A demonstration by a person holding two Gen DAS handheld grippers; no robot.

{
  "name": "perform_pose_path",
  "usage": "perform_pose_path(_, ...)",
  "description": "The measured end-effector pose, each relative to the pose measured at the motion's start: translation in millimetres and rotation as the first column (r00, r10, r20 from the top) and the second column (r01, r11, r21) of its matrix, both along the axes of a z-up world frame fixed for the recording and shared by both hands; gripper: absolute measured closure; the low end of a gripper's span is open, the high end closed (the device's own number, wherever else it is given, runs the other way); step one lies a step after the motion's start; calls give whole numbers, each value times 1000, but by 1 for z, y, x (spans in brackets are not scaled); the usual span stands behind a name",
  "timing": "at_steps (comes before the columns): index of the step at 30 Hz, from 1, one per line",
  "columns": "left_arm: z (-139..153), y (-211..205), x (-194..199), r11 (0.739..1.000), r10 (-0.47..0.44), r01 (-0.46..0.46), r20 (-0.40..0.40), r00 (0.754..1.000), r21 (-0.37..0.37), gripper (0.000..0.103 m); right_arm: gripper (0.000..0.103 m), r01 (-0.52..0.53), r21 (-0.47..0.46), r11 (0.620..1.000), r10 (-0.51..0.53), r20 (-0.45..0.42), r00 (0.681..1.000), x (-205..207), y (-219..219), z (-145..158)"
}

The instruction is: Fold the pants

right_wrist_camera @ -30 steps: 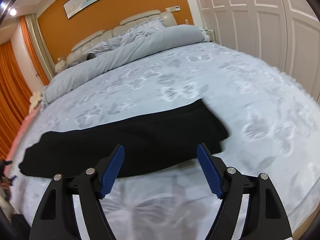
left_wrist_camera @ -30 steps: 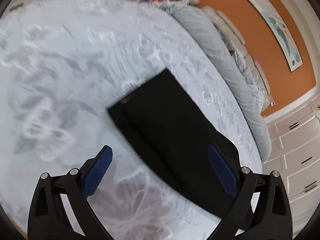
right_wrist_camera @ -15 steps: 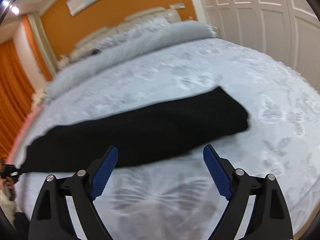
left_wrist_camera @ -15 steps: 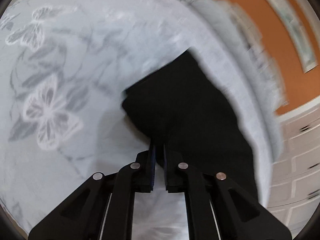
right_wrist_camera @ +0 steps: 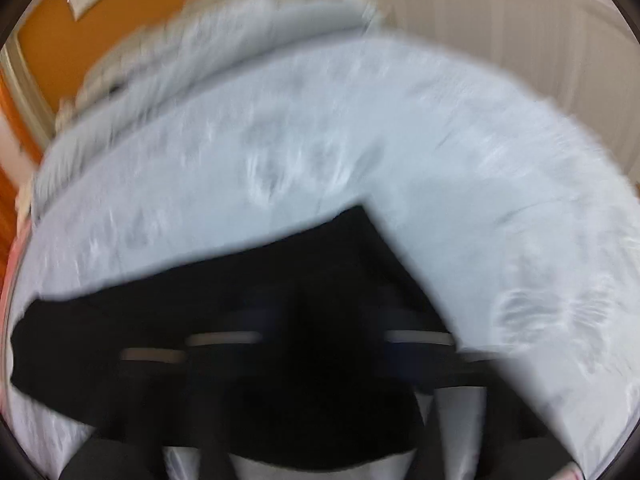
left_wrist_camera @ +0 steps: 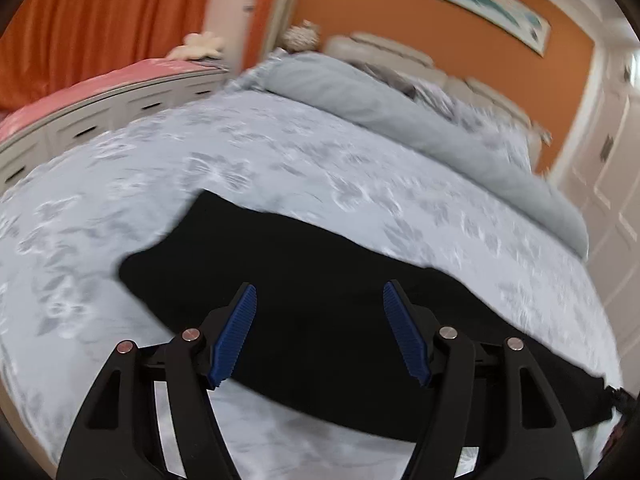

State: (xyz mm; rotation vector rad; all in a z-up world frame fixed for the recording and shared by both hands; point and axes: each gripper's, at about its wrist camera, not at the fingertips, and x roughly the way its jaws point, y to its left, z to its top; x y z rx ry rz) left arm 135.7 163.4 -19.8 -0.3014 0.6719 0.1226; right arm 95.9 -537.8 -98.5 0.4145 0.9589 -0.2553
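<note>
Half a second ago the left tool (left_wrist_camera: 316, 332) was pinched shut at the near edge of the black pants (left_wrist_camera: 340, 320); now its blue pads (left_wrist_camera: 234, 336) stand apart and are opening over the dark cloth with nothing pressed between them, and its view has swung up to take in the orange wall (left_wrist_camera: 420, 20) at the top of the frame. The right tool (right_wrist_camera: 316, 344), wide open over the bedspread (right_wrist_camera: 360, 140) before, is closing to almost nothing in a heavily blurred frame, low centre against the pants; whether cloth is caught there cannot be told. The pants lie flat as a long black band across the lower half of both views on the pale butterfly-print bedspread.
</note>
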Motion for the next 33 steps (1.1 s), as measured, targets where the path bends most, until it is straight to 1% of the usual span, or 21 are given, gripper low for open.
perform_pose_path(1, -8, -8, 8, 1000, -24, 24, -11, 1000, -6, 39, 96, -38, -28, 999, 38, 30, 999, 4, 7, 9)
perform_pose_path(2, -16, -14, 14, 999, -43, 43, -19, 999, -15, 39, 96, -76, -111, 991, 88, 108, 990, 1, 17, 33)
perform_pose_path(5, -37, -22, 23, 996, -83, 83, -31, 996, -12, 39, 96, -35, -175, 984, 88, 308, 947, -12, 12, 85)
perform_pose_path(6, -42, -23, 23, 996, -87, 87, -41, 995, -8, 39, 96, -15, -200, 980, 75, 300, 951, -9, 5, 84)
perform_pose_path(7, -48, -25, 27, 996, -94, 95, -60, 994, 2, 39, 92, -4, -220, 975, 59, 246, 967, 2, -6, 71)
perform_pose_path(8, -53, -28, 30, 995, -94, 96, -77, 993, 18, 39, 89, -5, -204, 979, 30, 120, 992, 18, -22, 37)
perform_pose_path(9, -56, -29, 29, 995, -89, 92, -87, 992, 27, 39, 86, -11, -175, 984, 9, -11, 1000, 29, -32, 5)
perform_pose_path(10, -59, -29, 31, 995, -90, 93, -100, 991, 24, 39, 81, -16, -163, 986, 3, -80, 997, 33, -34, -14)
perform_pose_path(11, -61, -27, 33, 995, -98, 99, -112, 989, 6, 39, 78, 1, -186, 983, -4, -15, 1000, 27, -31, -12)
perform_pose_path(12, -61, -25, 34, 995, -97, 96, -116, 989, -11, 39, 53, 54, -216, 975, -44, 54, 998, 17, -28, -2)
perform_pose_path(13, -61, -20, 32, 996, -93, 92, -114, 989, -19, 39, 42, 94, -210, 973, -77, 87, 993, 11, -27, 3)
perform_pose_path(16, -61, -19, 33, 996, -89, 87, -116, 989, -20, 38, 43, 129, -198, 972, -91, 190, 978, -14, -14, 19)
perform_pose_path(19, -58, -22, 29, 996, -85, 86, -109, 990, 10, 38, 44, 65, -182, 981, -23, 227, 974, -28, 13, 27)
perform_pose_path(21, -56, -24, 27, 996, -82, 86, -106, 991, 28, 38, 44, 48, -164, 985, -19, 174, 985, -32, 18, 16)
perform_pose_path(22, -55, -24, 26, 996, -82, 86, -104, 991, 35, 38, 47, 51, -183, 982, -33, 99, 995, -26, 18, 6)
perform_pose_path(24, -51, -22, 23, 996, -62, 69, -104, 993, 61, 29, 60, 72, -269, 961, -87, -43, 995, -17, 19, -17)
perform_pose_path(26, -48, -16, 20, 994, -13, 24, -110, 994, 107, 20, 60, 103, -294, 950, -98, 31, 995, -17, 47, 12)
perform_pose_path(28, -42, -7, 16, 990, 30, -16, -103, 994, 142, 18, 60, 31, -210, 977, -5, 123, 992, -13, 85, 40)
perform_pose_path(29, -40, -1, 14, 988, 49, -33, -102, 994, 150, 16, 60, -69, -169, 983, 96, 159, 983, -1, 122, 55)
perform_pose_path(31, -37, 6, 13, 988, 68, -53, -102, 992, 147, 14, 60, -236, -169, 957, 264, 167, 950, 22, 192, 68)
perform_pose_path(33, -36, 13, 12, 991, 71, -58, -112, 991, 120, 14, 61, -394, -146, 907, 415, 165, 895, 50, 264, 69)
